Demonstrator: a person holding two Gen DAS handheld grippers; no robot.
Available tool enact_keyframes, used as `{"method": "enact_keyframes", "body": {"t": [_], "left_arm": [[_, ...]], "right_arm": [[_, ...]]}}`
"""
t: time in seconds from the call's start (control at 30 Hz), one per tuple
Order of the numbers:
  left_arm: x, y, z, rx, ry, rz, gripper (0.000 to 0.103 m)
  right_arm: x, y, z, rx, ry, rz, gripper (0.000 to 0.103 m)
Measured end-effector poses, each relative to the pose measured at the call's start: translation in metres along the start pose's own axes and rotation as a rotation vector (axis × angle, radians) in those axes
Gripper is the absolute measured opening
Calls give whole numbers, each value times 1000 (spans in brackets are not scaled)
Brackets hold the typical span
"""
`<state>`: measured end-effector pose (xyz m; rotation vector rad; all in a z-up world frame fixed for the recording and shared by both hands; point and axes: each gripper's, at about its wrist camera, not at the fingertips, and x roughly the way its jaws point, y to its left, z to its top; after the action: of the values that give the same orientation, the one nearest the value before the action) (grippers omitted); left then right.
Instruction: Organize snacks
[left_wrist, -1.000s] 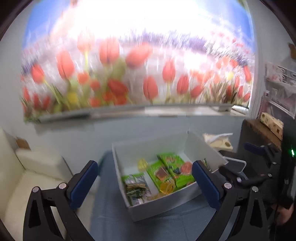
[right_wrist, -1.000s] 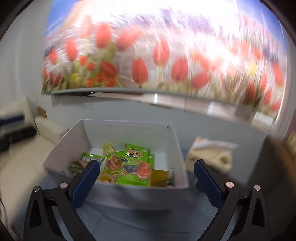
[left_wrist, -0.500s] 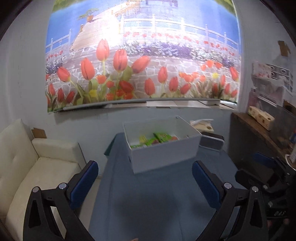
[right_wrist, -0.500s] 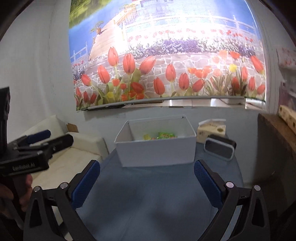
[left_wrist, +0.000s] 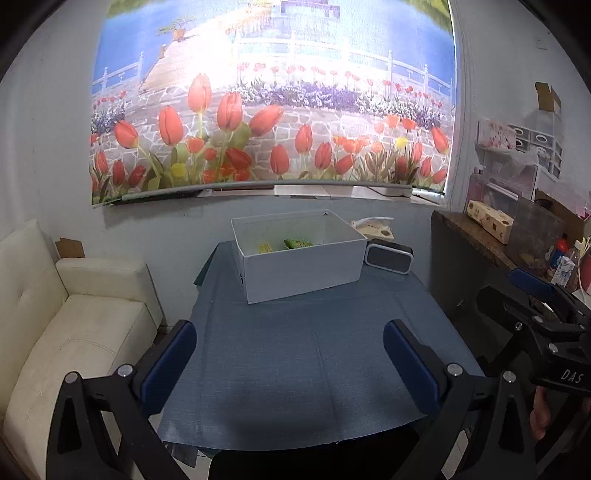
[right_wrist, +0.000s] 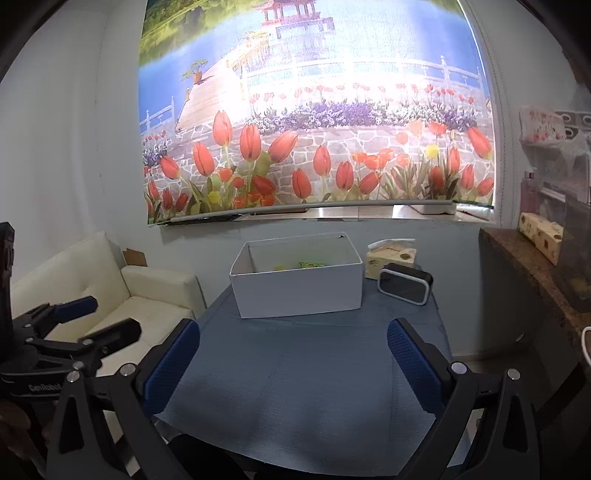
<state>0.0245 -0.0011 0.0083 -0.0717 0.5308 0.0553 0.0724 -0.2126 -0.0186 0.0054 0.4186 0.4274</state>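
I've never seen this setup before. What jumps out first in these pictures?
A huge tulip mural fills the back wall. Below it, a white box holding green snack packets sits at the far end of the blue-covered table. Both pairs of blue-padded tongs, left and right, hang open and empty.

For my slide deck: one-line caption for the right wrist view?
Open right gripper above blue tablecloth, facing white snack box.
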Motion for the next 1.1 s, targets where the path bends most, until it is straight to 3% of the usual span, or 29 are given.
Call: {"method": "enact_keyframes", "body": {"t": [1.1], "left_arm": [[-1, 3, 6, -7, 10, 3, 103]], "right_arm": [[-4, 1, -2, 3, 25, 15, 103]]}}
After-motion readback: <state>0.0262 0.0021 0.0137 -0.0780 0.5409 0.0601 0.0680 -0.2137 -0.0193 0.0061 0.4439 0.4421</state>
